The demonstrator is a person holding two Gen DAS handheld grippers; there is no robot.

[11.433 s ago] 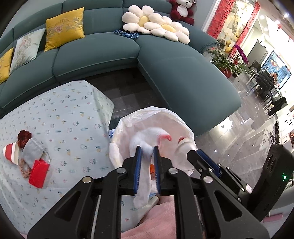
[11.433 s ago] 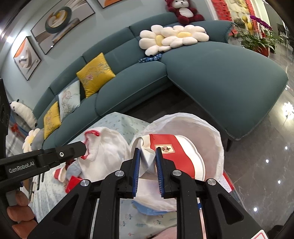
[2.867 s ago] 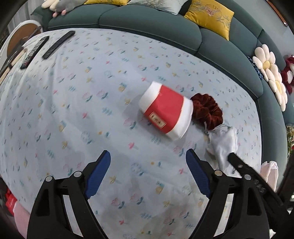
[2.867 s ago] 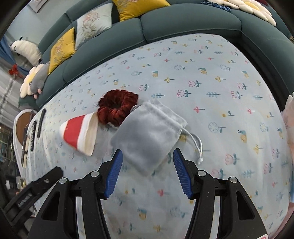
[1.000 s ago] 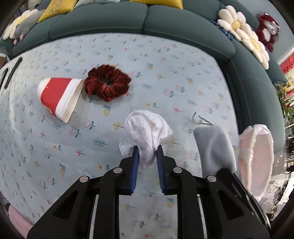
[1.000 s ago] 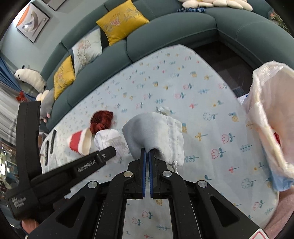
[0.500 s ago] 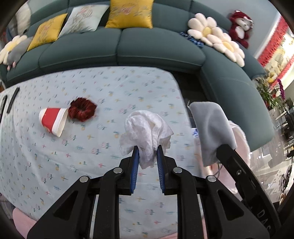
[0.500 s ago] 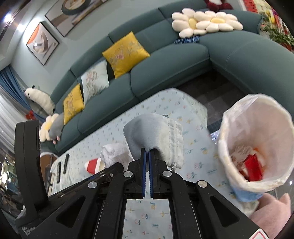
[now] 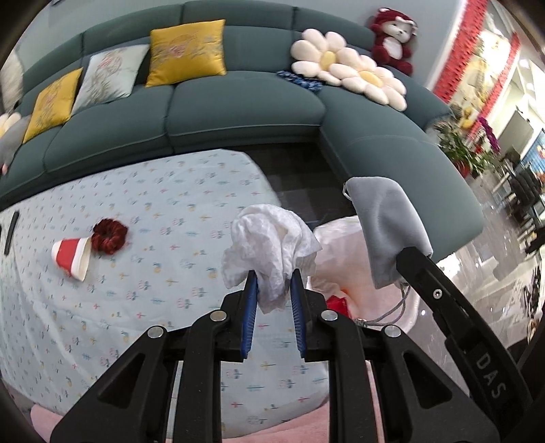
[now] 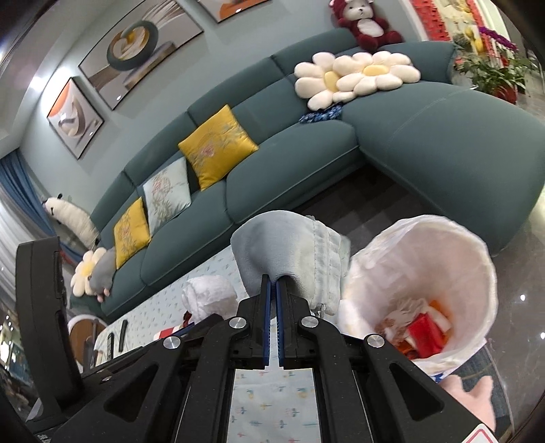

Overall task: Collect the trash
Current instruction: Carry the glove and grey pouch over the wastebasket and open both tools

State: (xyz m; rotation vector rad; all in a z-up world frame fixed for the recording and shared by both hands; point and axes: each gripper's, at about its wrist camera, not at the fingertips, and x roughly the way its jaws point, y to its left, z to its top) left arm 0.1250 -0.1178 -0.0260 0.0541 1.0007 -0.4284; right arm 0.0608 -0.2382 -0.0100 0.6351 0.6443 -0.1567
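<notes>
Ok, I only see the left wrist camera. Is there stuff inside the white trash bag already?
Observer: Yes. The right wrist view looks into the trash bag: a red packet and orange scraps lie at the bottom.
Operator: And is the other one squeezing tight?
Observer: The right gripper is shut on the gray drawstring pouch, pinching its lower edge.
Operator: Anything on the wall?
Observer: Framed pictures hang above the sofa.

Pretty clearly someone's living room. Big teal sectional sofa [image 10: 306, 160] wrapping the corner, yellow throw pillows [image 10: 216, 146], daisy-shaped cushions [image 10: 354, 76] and a red teddy bear [image 10: 366, 22] up on the backrest. Framed art [image 10: 139, 47] on the wall, glossy tile floor [image 9: 494, 272], potted plants [image 10: 490, 73] off to the side, flower-print cloth on the counter [image 9: 143, 272].
</notes>
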